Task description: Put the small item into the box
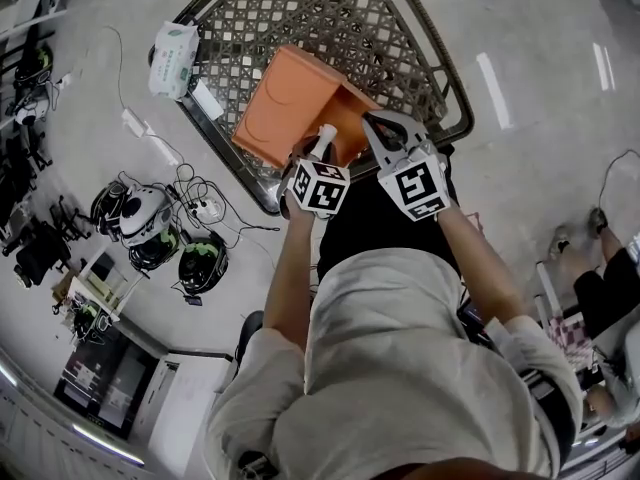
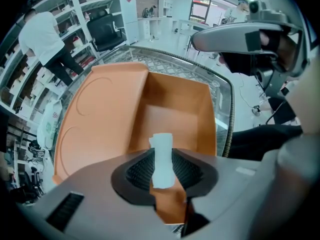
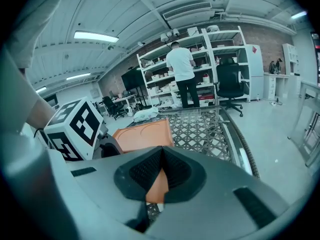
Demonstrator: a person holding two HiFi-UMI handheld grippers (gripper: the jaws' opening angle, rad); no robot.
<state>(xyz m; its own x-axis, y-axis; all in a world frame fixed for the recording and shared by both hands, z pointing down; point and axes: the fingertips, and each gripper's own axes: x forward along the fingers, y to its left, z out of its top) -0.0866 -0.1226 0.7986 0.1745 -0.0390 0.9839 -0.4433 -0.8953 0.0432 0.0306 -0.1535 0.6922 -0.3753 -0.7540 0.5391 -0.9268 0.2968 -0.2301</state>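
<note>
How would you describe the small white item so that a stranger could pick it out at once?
Find the wire mesh table, then the open orange box on it. Beside the box, the left tool pinches a small narrow white piece; unlike the white packet on the table, it is held up.

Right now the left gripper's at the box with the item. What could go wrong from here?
1. The left gripper pinches the small white item by one end, with the rest sticking out past the pads; it may tilt or slip.
2. The item hangs by the near wall of the orange box; released here, it might hit the rim or drop onto the mesh table.
3. The shut right gripper sits close beside the left; they could bump.
</note>
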